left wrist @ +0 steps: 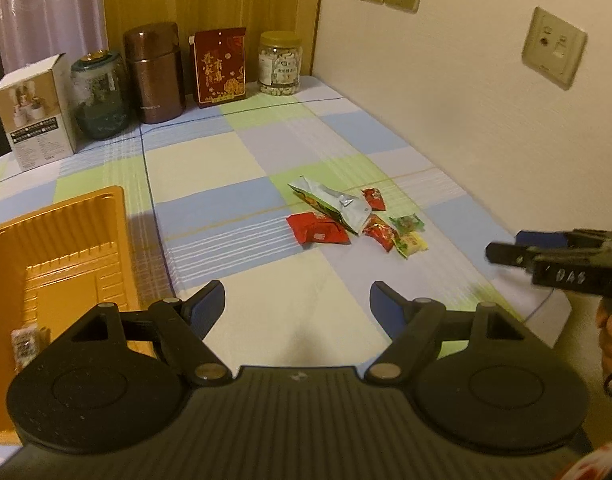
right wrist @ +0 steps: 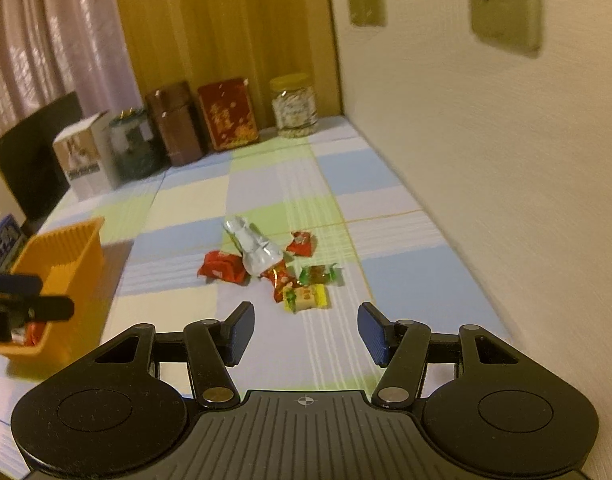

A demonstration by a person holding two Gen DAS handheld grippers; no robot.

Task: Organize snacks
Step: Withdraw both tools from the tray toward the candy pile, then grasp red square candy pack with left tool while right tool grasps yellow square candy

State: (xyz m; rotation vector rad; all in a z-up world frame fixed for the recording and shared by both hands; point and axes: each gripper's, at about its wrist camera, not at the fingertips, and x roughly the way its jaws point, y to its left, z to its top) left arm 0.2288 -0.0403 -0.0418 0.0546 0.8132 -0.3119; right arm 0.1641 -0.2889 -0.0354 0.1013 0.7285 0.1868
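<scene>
Several wrapped snacks lie in a loose pile on the checked tablecloth: a silver pouch (left wrist: 332, 204) (right wrist: 255, 249), a red packet (left wrist: 318, 230) (right wrist: 222, 267), small red candies (left wrist: 373, 199) (right wrist: 301, 244), a green candy (left wrist: 407, 224) (right wrist: 319, 274) and a yellow one (left wrist: 412, 245) (right wrist: 307, 298). An orange tray (left wrist: 62, 256) (right wrist: 58, 276) stands at the left with a wrapped snack (left wrist: 25, 346) in its near corner. My left gripper (left wrist: 297, 300) is open and empty, near the tray. My right gripper (right wrist: 305, 330) is open and empty, just short of the yellow candy; it also shows in the left wrist view (left wrist: 506, 246).
Along the back stand a white box (left wrist: 36, 112), a glass jar (left wrist: 100, 94), a brown flask (left wrist: 156, 74), a red box (left wrist: 220, 66) and a plastic nut jar (left wrist: 280, 64). A wall (left wrist: 466, 100) with sockets runs along the right edge.
</scene>
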